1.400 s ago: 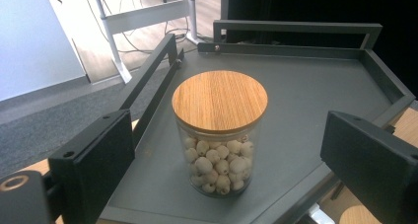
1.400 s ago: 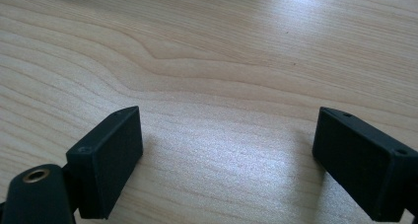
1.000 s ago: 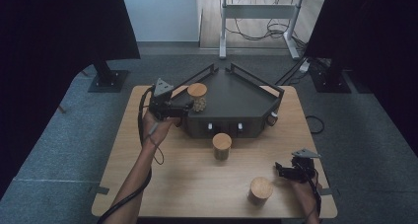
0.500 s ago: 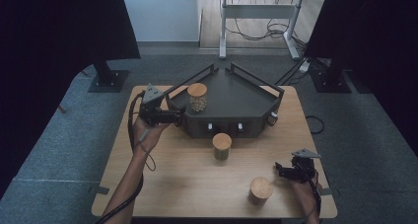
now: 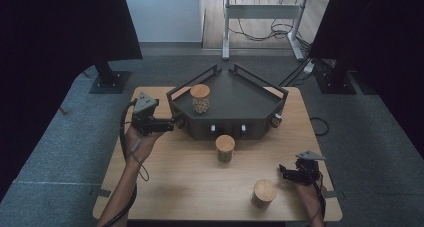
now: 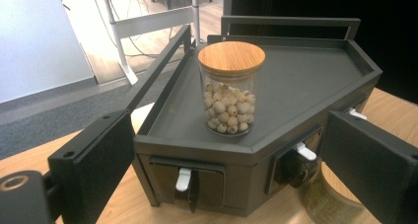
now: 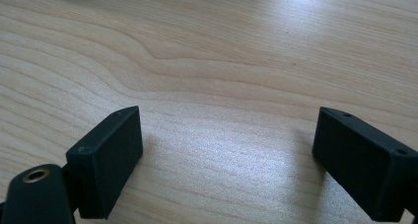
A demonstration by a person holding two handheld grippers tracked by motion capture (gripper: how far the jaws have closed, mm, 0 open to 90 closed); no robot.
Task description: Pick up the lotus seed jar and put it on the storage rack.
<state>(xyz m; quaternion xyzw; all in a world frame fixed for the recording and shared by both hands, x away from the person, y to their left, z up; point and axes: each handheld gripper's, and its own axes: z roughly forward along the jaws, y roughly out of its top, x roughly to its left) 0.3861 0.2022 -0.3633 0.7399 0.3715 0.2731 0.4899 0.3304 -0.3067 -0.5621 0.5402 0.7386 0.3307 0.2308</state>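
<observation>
bead jar [image 6: 230,88] with wooden lid: upright on dark tray [image 5: 250,94], near its left rail. left gripper [image 5: 176,121]: jaws apart, empty, just left of tray. right gripper [image 5: 281,171]: jaws apart, empty, well clear of tray.

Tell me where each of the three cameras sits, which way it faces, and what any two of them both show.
High view: above the person's side, looking forward and down on the table; both forearms, left gripper, right gripper.
Left gripper view: rides that gripper, facing the dark tray and bead jar; its open jaws frame the bottom.
Right gripper view: looks down at bare tabletop between its open jaws.
Shared: high and left gripper views both show tray and bead jar.
</observation>
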